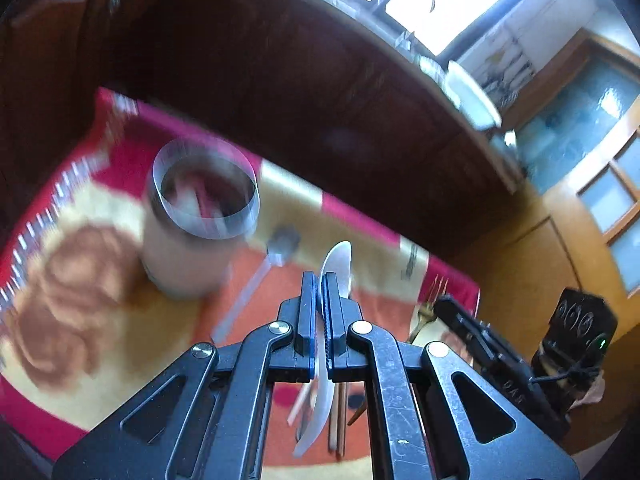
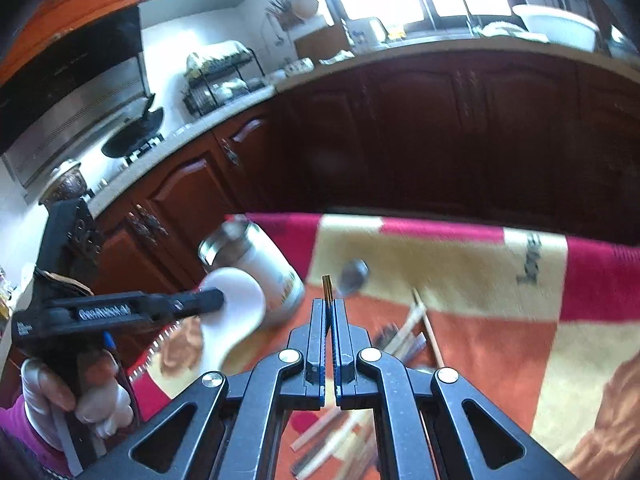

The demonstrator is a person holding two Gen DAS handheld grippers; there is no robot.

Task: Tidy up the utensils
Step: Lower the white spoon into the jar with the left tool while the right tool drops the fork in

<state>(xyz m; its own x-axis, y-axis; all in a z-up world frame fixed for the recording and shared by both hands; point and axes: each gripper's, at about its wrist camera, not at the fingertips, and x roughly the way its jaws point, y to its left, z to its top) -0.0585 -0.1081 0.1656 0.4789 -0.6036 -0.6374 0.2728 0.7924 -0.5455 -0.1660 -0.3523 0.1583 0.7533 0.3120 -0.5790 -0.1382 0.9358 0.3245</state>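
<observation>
My left gripper (image 1: 319, 280) is shut on a white ceramic spoon (image 1: 338, 264), held above the mat with its bowl pointing forward. The spoon also shows in the right wrist view (image 2: 236, 300), beside the cup. A white cup with a steel rim (image 1: 202, 204) stands on the mat to the left front; it also shows in the right wrist view (image 2: 256, 264). My right gripper (image 2: 329, 304) is shut on a gold fork (image 2: 327, 288), whose tines show in the left wrist view (image 1: 434, 292). A metal spoon (image 1: 280, 246) lies on the mat.
A red, cream and orange patterned mat (image 1: 80, 280) covers the table. Chopsticks and other utensils (image 2: 412, 328) lie on it below the grippers. Dark wooden cabinets (image 2: 440, 132) stand beyond the table edge. A gloved hand (image 2: 76, 392) holds the left gripper.
</observation>
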